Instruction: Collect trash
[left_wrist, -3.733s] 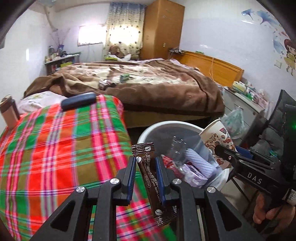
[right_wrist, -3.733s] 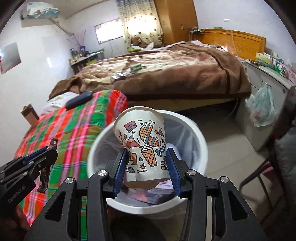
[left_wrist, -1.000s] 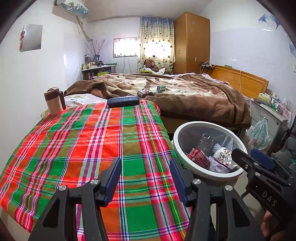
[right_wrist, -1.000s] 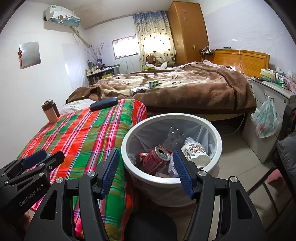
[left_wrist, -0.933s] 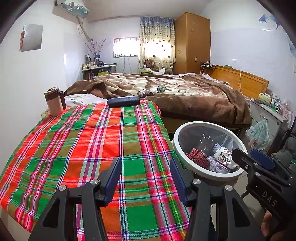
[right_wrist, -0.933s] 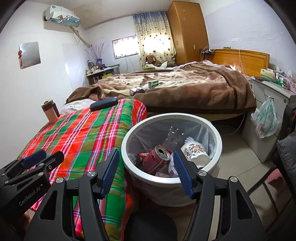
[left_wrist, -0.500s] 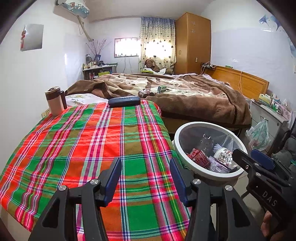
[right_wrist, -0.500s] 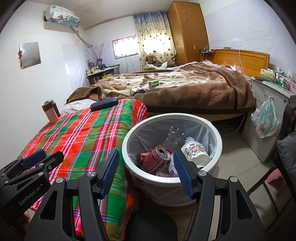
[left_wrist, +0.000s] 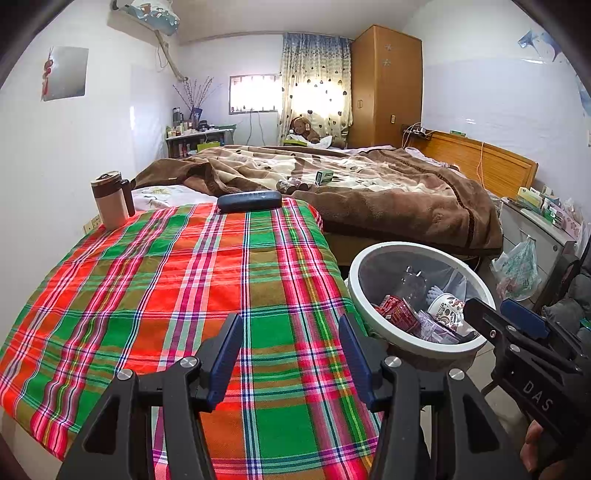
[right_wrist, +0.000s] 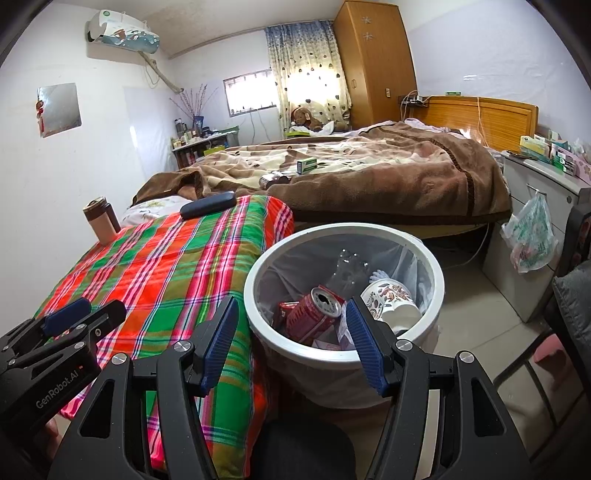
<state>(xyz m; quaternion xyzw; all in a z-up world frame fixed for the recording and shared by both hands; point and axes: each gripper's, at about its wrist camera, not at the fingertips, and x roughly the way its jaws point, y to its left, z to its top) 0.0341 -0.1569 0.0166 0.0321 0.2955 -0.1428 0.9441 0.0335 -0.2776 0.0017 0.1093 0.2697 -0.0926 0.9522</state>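
Where a brown wrapper was pinched in the left gripper (left_wrist: 290, 352) a few seconds ago, nothing is held now; its jaws are spread wide over the plaid cloth (left_wrist: 166, 288). A patterned paper cup was gripped by the right gripper (right_wrist: 291, 338) back then, and now that gripper is also wide open and empty.

The cup (right_wrist: 391, 302) is now seen lying on its side inside the white bin (right_wrist: 258, 280), at about 3 o'clock within the rim. A red can (right_wrist: 314, 314) is lying beside it at about 7 o'clock, and a clear bottle (right_wrist: 349, 267) is seen toward 12 o'clock. The wrapper cannot be picked out for sure among the trash.

The bin is placed just beside the cloth, at the cloth's 3 o'clock. In the left view the bin (left_wrist: 360, 266) is seen at 3 o'clock from the gripper. In the right view the bin is framed between the open jaws.

Both views are now taken from farther back than before, so more of the room is seen. A dark case (left_wrist: 249, 201) is left at the cloth's 12 o'clock edge, and a brown flask (left_wrist: 110, 199) is stood at 10 o'clock. Over the last second nothing has been moved.
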